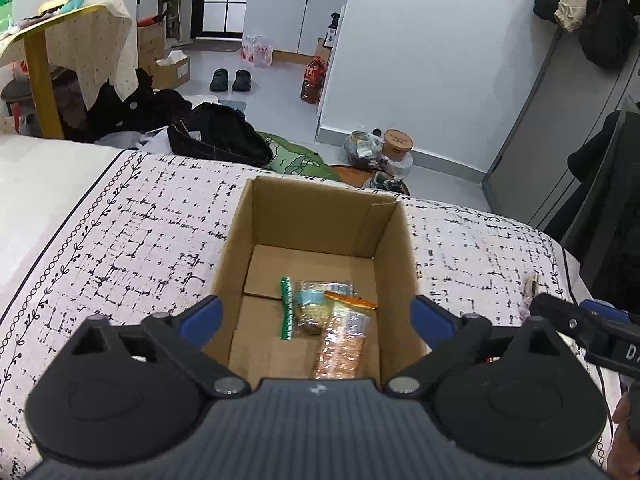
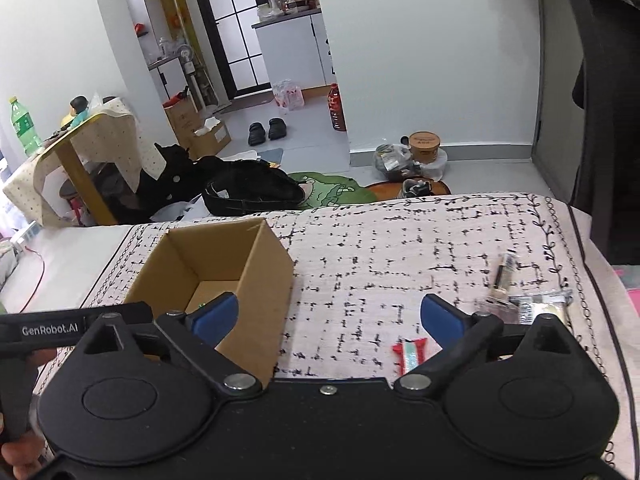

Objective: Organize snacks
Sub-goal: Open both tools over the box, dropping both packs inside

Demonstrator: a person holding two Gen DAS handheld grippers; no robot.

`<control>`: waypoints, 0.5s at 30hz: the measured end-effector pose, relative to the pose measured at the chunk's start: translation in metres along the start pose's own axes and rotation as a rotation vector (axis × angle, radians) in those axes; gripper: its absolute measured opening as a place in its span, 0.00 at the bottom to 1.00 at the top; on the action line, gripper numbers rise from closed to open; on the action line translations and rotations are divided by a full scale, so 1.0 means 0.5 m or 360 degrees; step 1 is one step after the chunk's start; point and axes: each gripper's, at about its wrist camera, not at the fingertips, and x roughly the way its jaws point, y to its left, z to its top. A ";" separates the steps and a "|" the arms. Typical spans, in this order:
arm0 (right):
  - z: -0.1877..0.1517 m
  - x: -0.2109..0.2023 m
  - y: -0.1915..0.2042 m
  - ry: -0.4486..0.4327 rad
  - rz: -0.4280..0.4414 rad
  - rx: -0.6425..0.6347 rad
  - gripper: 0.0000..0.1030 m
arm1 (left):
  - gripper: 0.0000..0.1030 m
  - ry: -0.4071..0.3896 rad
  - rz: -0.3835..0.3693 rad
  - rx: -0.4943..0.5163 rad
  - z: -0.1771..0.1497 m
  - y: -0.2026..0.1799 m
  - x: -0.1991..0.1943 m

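An open cardboard box (image 1: 394, 248) stands on the patterned cloth; it also shows in the right wrist view (image 2: 260, 280). Inside lie a green-edged snack packet (image 1: 308, 308) and an orange-edged cracker packet (image 1: 344, 344). My left gripper (image 1: 318, 316) is open and empty, above the box's near edge. My right gripper (image 2: 330, 316) is open and empty, to the right of the box, above the cloth. A red-ended snack packet (image 2: 410, 354) lies just before its right finger. Clear-wrapped snacks (image 2: 528, 304) and a thin stick packet (image 2: 502, 274) lie farther right.
The cloth-covered surface (image 2: 380, 248) ends at a far edge, with the floor beyond. On the floor are a black bag (image 2: 252, 192), a green mat (image 2: 332, 188) and bags by the wall (image 2: 416, 156). A dark cabinet (image 2: 600, 120) stands at right.
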 end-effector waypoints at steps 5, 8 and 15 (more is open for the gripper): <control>-0.011 -0.019 -0.037 -0.0015 -0.0023 0.0032 1.00 | 1.00 -0.0030 -0.0042 0.0017 0.000 -0.026 -0.008; -0.022 -0.031 -0.069 -0.0012 -0.0048 0.0078 1.00 | 1.00 -0.0018 -0.0091 0.0033 -0.005 -0.045 -0.008; -0.049 -0.065 -0.135 -0.0011 -0.0117 0.0161 1.00 | 1.00 0.0003 -0.0162 0.0093 -0.025 -0.100 -0.008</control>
